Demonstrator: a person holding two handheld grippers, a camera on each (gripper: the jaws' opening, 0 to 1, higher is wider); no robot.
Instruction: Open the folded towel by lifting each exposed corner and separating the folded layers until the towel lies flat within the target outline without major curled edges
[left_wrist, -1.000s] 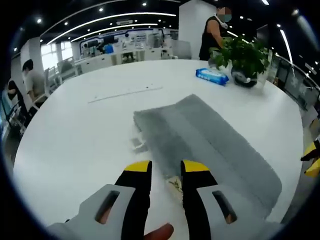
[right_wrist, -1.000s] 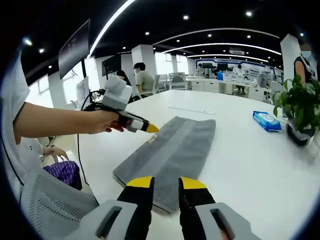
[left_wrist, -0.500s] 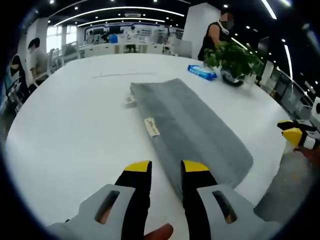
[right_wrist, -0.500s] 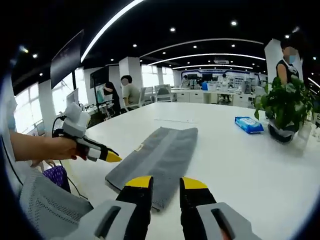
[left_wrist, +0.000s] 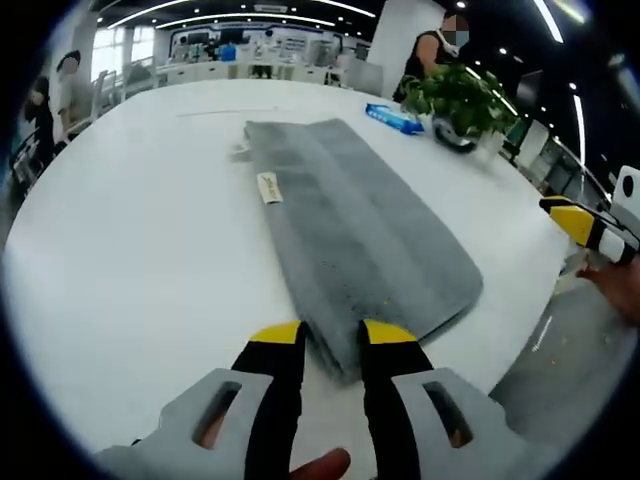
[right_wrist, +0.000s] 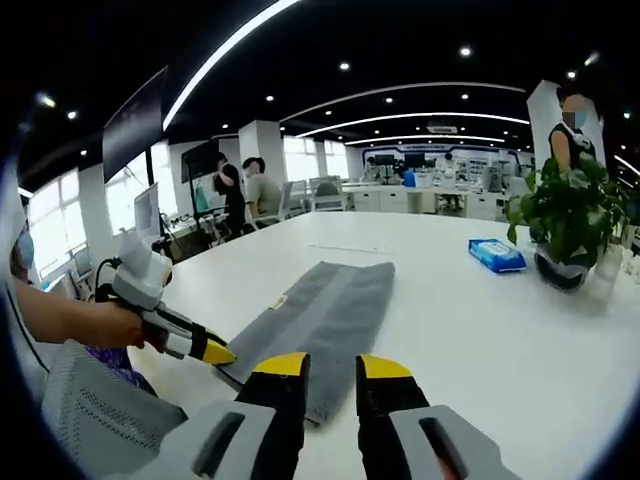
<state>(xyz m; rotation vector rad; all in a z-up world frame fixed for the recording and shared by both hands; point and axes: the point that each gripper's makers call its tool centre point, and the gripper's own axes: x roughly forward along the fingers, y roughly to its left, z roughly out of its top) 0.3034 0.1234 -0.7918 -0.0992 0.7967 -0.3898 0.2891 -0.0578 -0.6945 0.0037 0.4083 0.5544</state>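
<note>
A grey towel (left_wrist: 355, 235) lies folded in a long strip on the white table (left_wrist: 130, 250), a small label (left_wrist: 268, 187) on its left edge. My left gripper (left_wrist: 333, 340) is open, low at the strip's near end, whose corner shows between the yellow tips. In the right gripper view the towel (right_wrist: 325, 310) runs away from me, and the left gripper (right_wrist: 210, 351), held in a hand, points at its near left corner. My right gripper (right_wrist: 333, 368) is open just above the towel's near end, holding nothing. It appears as the right gripper (left_wrist: 582, 224) beyond the table's edge.
A potted plant (left_wrist: 460, 98) and a blue wipes pack (left_wrist: 392, 117) stand past the towel's far end, seen also as the plant (right_wrist: 565, 205) and pack (right_wrist: 497, 254). A thin tape line (left_wrist: 235, 112) marks the table. People stand among desks behind.
My left gripper has drawn back along the towel from the label to the near end. The right gripper has stayed about where it was, open.
</note>
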